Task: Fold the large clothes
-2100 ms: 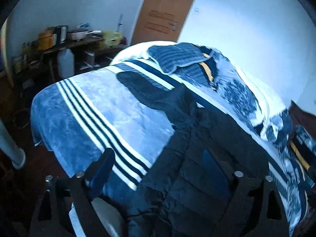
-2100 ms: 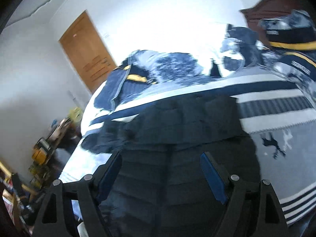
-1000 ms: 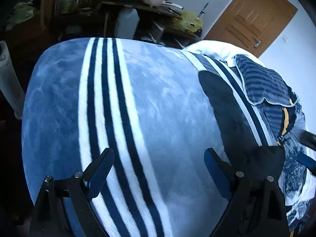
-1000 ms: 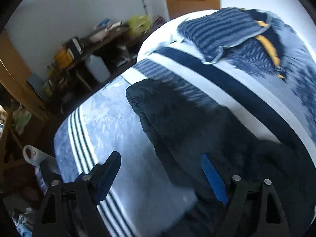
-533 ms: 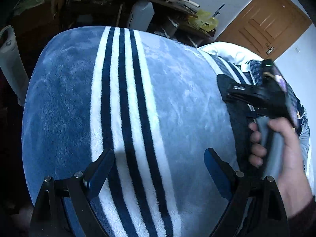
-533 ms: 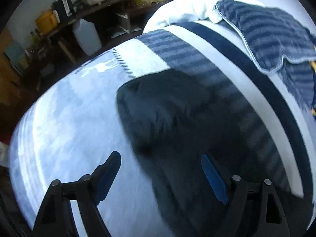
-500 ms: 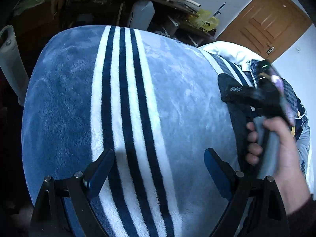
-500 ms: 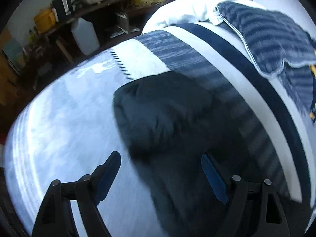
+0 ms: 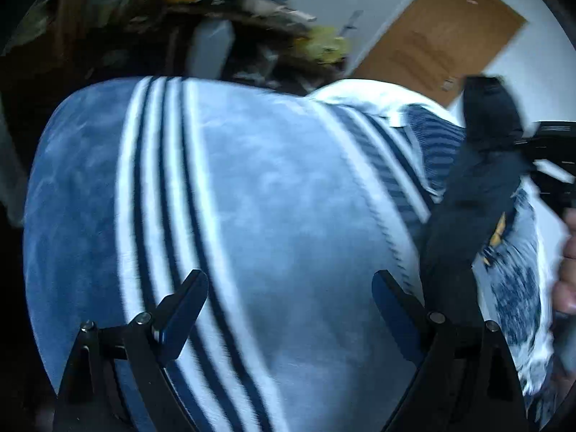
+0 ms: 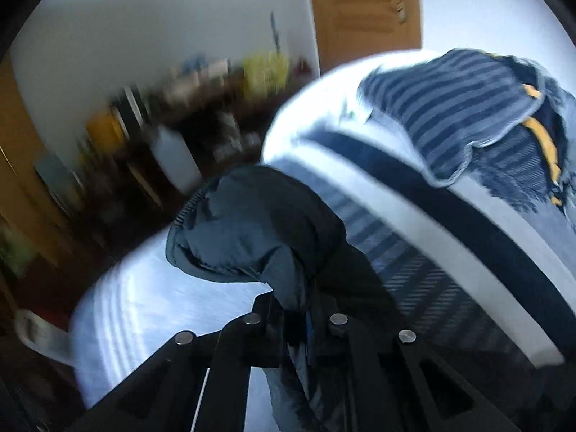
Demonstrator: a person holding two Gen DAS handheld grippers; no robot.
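Observation:
A dark navy puffer jacket lies on a bed; its sleeve [image 10: 248, 230] is pinched in my right gripper [image 10: 306, 320], which is shut on it and holds it lifted off the blanket. In the left wrist view the raised sleeve [image 9: 478, 180] hangs at the right, with the right gripper [image 9: 547, 151] and the hand holding it at the frame edge. My left gripper [image 9: 288, 302] is open and empty, hovering over the blue striped blanket [image 9: 252, 198], left of the sleeve.
A striped blue pillow [image 10: 450, 115] and patterned bedding lie at the bed's far side. A cluttered dark table [image 9: 216, 28] with a white jug [image 10: 176, 158] stands beyond the bed's end. A wooden door [image 9: 439, 32] is behind.
My right gripper has shut on the jacket sleeve and lifted it off the blanket. My left gripper stays open over the blanket, shifted slightly.

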